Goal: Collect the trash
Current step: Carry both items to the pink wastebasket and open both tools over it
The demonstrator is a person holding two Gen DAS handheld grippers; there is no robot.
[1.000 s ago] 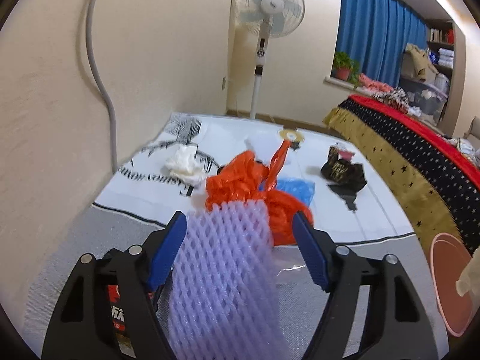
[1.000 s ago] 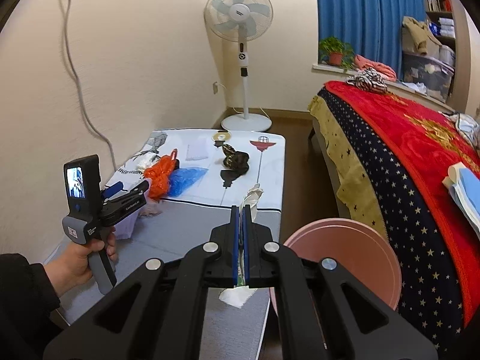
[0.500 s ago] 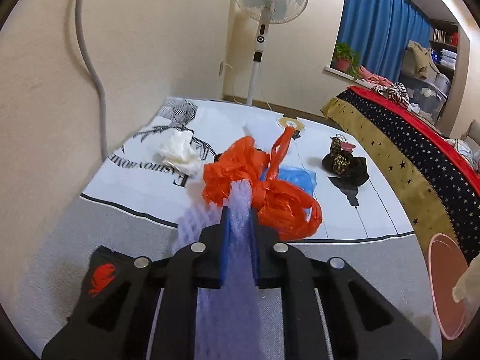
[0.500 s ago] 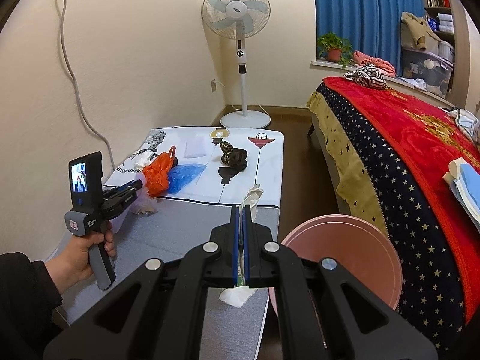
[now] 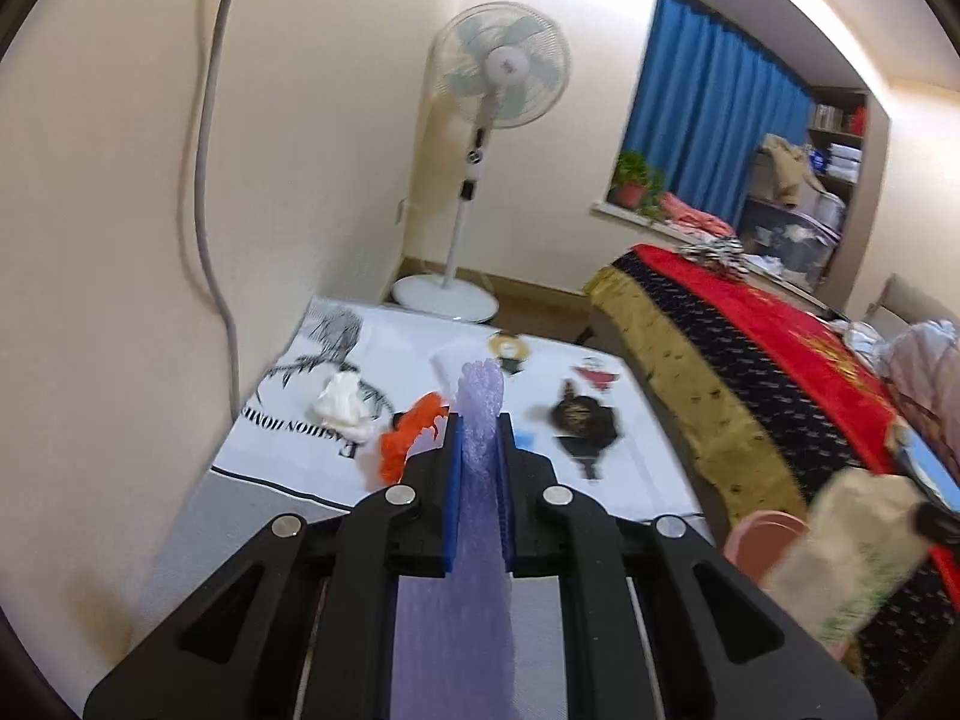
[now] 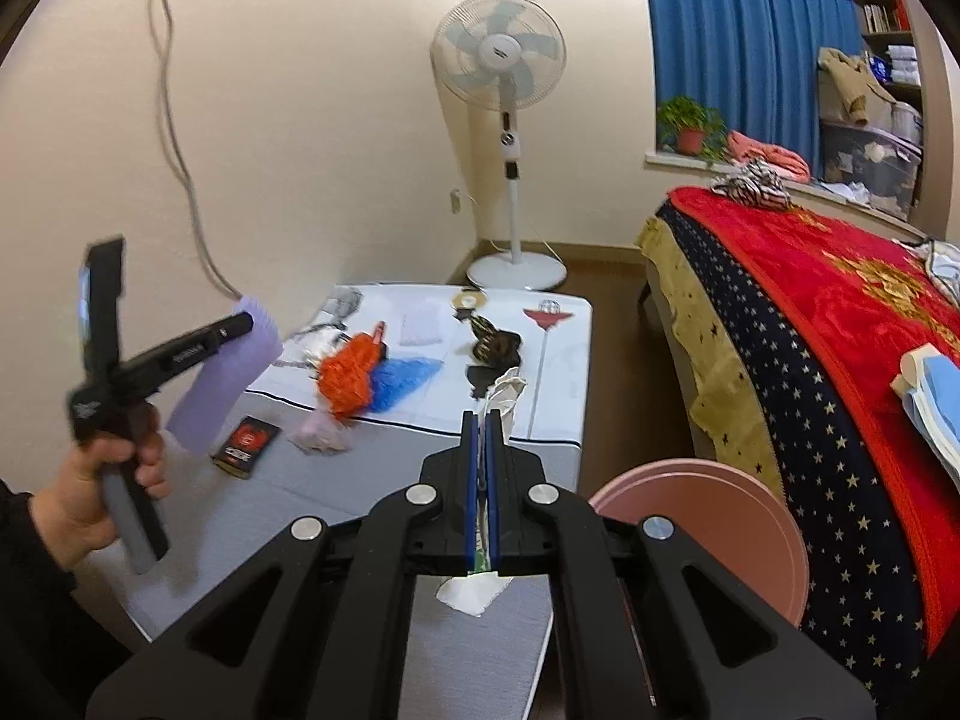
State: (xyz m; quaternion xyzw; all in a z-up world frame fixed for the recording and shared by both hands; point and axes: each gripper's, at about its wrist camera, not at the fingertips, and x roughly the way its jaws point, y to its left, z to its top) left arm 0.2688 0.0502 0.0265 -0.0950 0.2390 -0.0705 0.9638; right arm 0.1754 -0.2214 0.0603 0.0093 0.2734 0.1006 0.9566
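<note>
The left tongs (image 5: 478,420) are clamping a purple foam net (image 5: 474,516) between their blue pads, and the net is sticking out past the tips and trailing back under the tool. Seen from the right wrist, a hand (image 6: 96,480) at the near left is holding that tool up in the air, and the foam net (image 6: 225,372) is hanging from it above the grey near end of the tabletop (image 6: 360,480). The right tongs (image 6: 480,417) are pressing together on a crumpled white wrapper (image 6: 507,387), which is poking out beyond the tips and showing again below the pads. Just right of them, at the near right, a pink bin (image 6: 714,516) is standing between the tabletop and the bed (image 6: 810,312) with its red, star-patterned blanket. More trash is lying on the tabletop: a small black box (image 6: 246,438) and a pale clear bag (image 6: 318,435) on the grey part, then an orange plastic bag (image 6: 348,375) touching a blue plastic bag (image 6: 405,378) on the white printed cloth, a white tissue (image 5: 345,405) farther left near the wall, and a dark brown wrapper (image 6: 495,345) farther off. A standing fan (image 6: 501,84) is rising at the far end, near the blue curtain (image 6: 750,42).
</note>
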